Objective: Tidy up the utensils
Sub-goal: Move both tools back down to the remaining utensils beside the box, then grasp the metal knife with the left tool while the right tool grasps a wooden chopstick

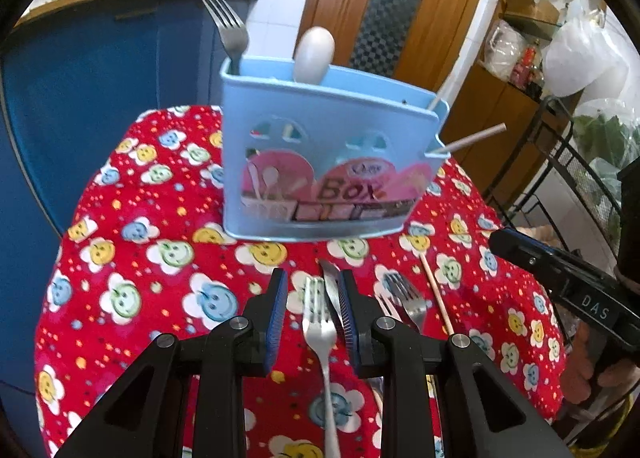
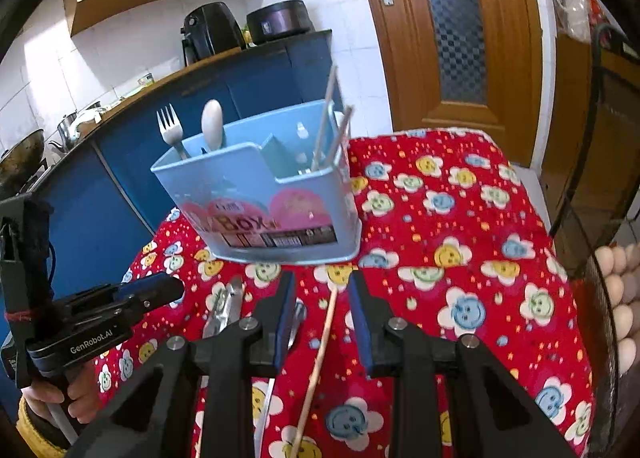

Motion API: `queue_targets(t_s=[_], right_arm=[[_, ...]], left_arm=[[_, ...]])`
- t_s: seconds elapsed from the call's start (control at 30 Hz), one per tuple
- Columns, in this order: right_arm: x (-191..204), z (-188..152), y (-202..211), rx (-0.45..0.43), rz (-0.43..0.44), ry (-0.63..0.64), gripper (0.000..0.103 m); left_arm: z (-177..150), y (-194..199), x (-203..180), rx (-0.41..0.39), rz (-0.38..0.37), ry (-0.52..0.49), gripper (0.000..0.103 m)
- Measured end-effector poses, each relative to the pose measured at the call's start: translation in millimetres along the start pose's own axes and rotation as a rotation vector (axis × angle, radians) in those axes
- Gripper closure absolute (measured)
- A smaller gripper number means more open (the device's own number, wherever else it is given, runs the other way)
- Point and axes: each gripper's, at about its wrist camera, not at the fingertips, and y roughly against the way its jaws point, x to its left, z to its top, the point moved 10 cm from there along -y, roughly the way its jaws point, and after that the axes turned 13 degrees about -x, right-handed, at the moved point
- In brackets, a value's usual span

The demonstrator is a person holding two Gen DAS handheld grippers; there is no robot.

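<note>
Left wrist view: the left tool (image 1: pixel 313 300) is hanging open around a fork (image 1: pixel 320 322) lying on the desk (image 1: pixel 120 258). The right tool (image 2: pixel 322 300) is hanging open over a chopstick (image 2: pixel 320 354), before the blue box (image 2: pixel 264 194).

"Box" was printed on the blue utensil caddy (image 1: pixel 320 162) front, legible in both views. Right gripper (image 1: pixel 560 278) body read "DAS". Left gripper (image 2: pixel 132 298) body read "GenRobot.AI". Caddy's smaller label was unreadable.
</note>
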Motion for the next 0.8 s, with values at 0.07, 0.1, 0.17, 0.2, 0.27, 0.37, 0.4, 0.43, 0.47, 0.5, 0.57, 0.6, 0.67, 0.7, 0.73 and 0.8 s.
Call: queue_targets(t_s=[0.07,0.1,0.17,0.2,0.27,0.37,0.4,0.43,0.47,0.5,0.57,0.6,0.67,0.7,0.73,0.8], right_arm=[[-3.1,-5.3,0.7,0.005,0.003,-0.013,0.074],[-4.6,-7.1,0.7,0.007,0.004,-0.016,0.074],[-7.0,-11.3,1.4,0.012,0.004,-0.024,0.074],[-8.1,-13.4,1.7,0.016,0.004,-0.027,0.074],[-10.9,-17.8,2.3,0.021,0.004,-0.033,0.074],[-15.1,-24.6,2.8,0.031,0.004,-0.044,0.073],[-16.3,-26.2,3.0,0.034,0.004,-0.046,0.074],[-17.5,-28.1,3.0,0.036,0.004,-0.048,0.074],[-18.9,-29.9,3.0,0.039,0.004,-0.051,0.074],[-19.9,-30.9,3.2,0.041,0.004,-0.054,0.074],[-22.0,-33.2,2.8,0.046,0.005,-0.062,0.074],[-23.4,-34.3,2.6,0.047,0.005,-0.066,0.074],[-25.6,-36.0,2.6,0.049,0.006,-0.073,0.074],[-26.4,-36.4,2.7,0.05,0.007,-0.075,0.074],[-27.1,-37.1,2.8,0.05,0.008,-0.078,0.074],[-28.4,-38.3,3.2,0.051,0.009,-0.08,0.074]], left_arm=[[-4.6,-2.4,-4.3,0.015,-0.009,-0.001,0.076],[-7.0,-3.9,-6.5,0.022,-0.013,-0.001,0.076],[-11.6,-6.5,-10.8,0.036,-0.022,0.001,0.076],[-13.8,-7.9,-12.8,0.043,-0.026,0.001,0.076],[-18.3,-11.0,-16.0,0.056,-0.031,0.0,0.076],[-23.7,-16.0,-19.0,0.075,-0.033,0.0,0.076],[-25.4,-17.6,-20.0,0.08,-0.033,0.0,0.076],[-27.0,-19.2,-20.0,0.085,-0.033,0.0,0.076],[-28.5,-20.6,-21.0,0.09,-0.034,0.0,0.076],[-29.9,-21.7,-22.2,0.095,-0.035,0.0,0.076],[-32.2,-23.6,-24.0,0.101,-0.035,-0.004,0.076],[-32.8,-24.1,-24.5,0.102,-0.032,-0.006,0.076],[-33.9,-25.3,-24.4,0.105,-0.023,-0.01,0.076],[-34.5,-26.0,-24.3,0.107,-0.018,-0.01,0.076],[-35.0,-26.5,-24.1,0.109,-0.014,-0.009,0.076],[-35.9,-27.4,-23.6,0.113,-0.008,-0.009,0.076]])
